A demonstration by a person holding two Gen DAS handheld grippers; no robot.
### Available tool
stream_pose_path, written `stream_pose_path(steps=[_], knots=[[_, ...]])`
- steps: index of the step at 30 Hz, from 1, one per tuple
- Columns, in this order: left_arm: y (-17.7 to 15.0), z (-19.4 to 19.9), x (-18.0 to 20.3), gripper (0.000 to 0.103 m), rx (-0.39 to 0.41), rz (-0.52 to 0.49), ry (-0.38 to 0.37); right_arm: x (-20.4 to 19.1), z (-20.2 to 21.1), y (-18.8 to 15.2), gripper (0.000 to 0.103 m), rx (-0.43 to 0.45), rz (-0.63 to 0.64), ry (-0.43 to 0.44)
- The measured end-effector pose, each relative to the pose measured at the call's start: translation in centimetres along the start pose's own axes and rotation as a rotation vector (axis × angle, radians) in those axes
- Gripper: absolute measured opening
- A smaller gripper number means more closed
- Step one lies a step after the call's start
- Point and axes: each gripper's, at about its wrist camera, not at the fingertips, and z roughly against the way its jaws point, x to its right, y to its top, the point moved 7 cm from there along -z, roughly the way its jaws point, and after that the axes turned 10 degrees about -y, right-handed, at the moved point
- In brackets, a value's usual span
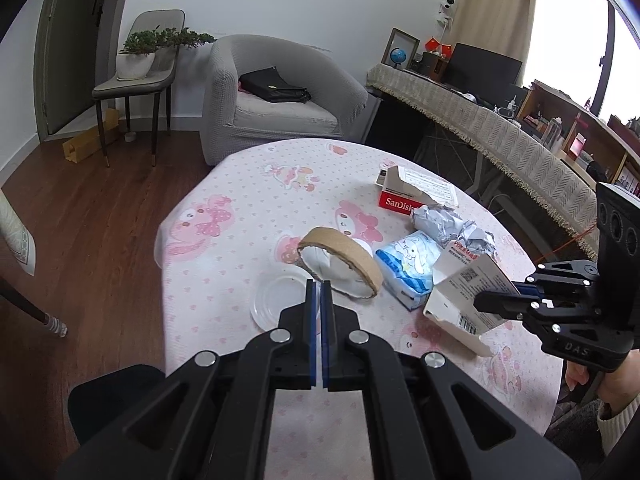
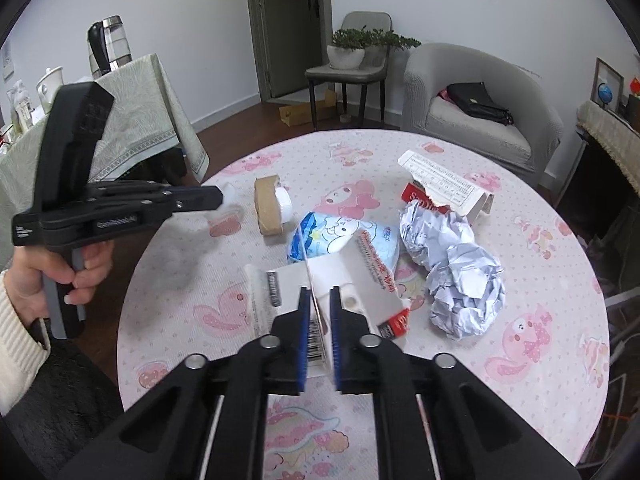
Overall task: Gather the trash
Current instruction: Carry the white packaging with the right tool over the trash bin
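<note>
On the round table with a pink cartoon cloth (image 1: 240,184) lies the trash. My left gripper (image 1: 319,286) (image 2: 218,197) is shut, pinching the rim of a clear plastic lid (image 1: 276,302) just above the cloth. Right behind it stands a brown cardboard tape roll (image 1: 340,264) (image 2: 268,204). My right gripper (image 2: 320,292) (image 1: 480,302) is shut on a flap of an opened white carton box (image 2: 360,280) (image 1: 460,308) with barcodes. A blue tissue packet (image 2: 340,236), crumpled white paper (image 2: 460,280) and a torn red SanDisk box (image 2: 440,192) lie beyond it.
A grey armchair (image 1: 280,100) with a black bag stands behind the table. A chair holds a potted plant (image 1: 138,56). A long desk with a fringed cloth (image 1: 500,132) runs along the right, and a draped side table with a kettle (image 2: 108,44) stands at the left. The floor is wood.
</note>
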Motion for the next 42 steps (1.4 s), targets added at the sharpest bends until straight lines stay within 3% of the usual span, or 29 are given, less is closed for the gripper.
stream_pose_path(steps=[16,25,42], knots=[[0.1,4.0,-2.1,0.002,0.031,0.013,0.036,-3.4,1.3,3.5,0.001,0.076,0.003,0.030],[-0.8,6.9,-4.8,0.002,0.036,0.033,0.103,-7.1,1.1,5.8,0.001,0.103,0.018,0.084],[-5.2,10.2,-10.9,0.002,-0.051,0.093,0.216,-15.3,-0.3,8.8,0.001,0.113,0.078,0.187]])
